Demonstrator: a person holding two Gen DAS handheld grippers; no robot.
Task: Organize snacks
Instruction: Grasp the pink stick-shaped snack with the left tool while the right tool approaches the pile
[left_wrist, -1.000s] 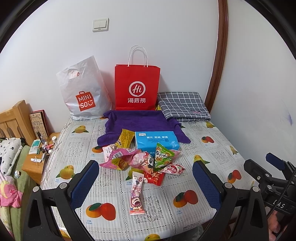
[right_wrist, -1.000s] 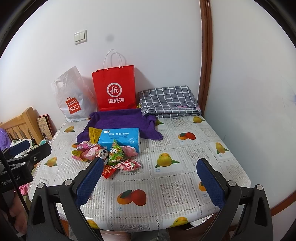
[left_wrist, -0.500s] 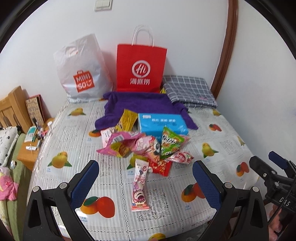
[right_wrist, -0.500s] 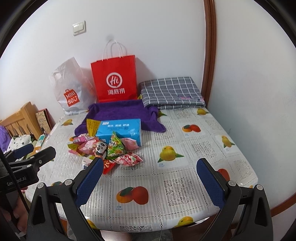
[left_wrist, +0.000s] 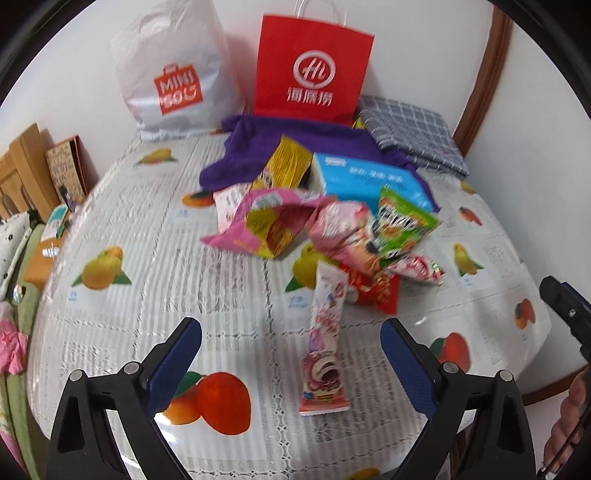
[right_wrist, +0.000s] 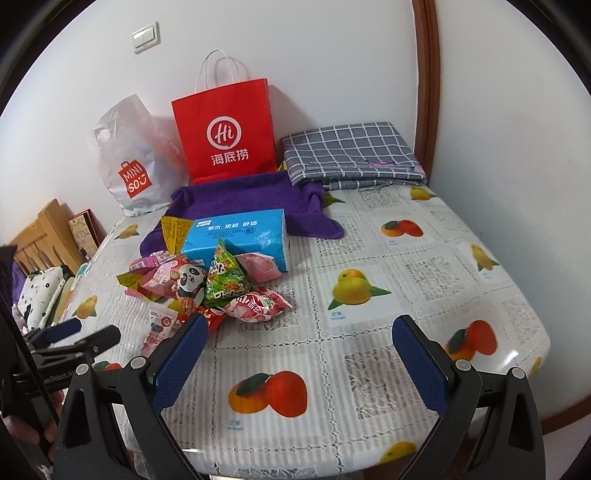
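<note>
Table (left_wrist: 155, 236): fruit-print cloth, filling both views; it looms larger in the left view than a second ago, so the left claw has dropped toward it.
Red bag (left_wrist: 314, 66): upright against the back wall, mouth up; a likely home for the snacks, though that is a guess.
White bag (left_wrist: 170, 74): slumped just beside the red bag.
Purple towel (right_wrist: 240, 199): spread in front of the bags, the tissue box partly on it.
Tissue box (right_wrist: 236, 236): blue, on its side, the snacks heaped against its near face.
Snack pile (left_wrist: 332, 229): mid-table, loose and overlapping; nothing sorted yet.
Pink stick pack (left_wrist: 325, 339): apart from the heap at its near edge, flat on the cloth; long axis runs from the claw away to the pile, sealed end nearest the camera.
Left claw (left_wrist: 291, 343): jaws wide but starting to close, one either side of the stick pack's near half, not pressing it.
Right claw (right_wrist: 299, 347): jaws well apart over bare cloth, nothing between them, pile off to its left.
Change: both claws are lower and nearer than before; the left now lines up on the stick pack.
Meaning: first pick looks imminent; sorting itself not begun.
</note>
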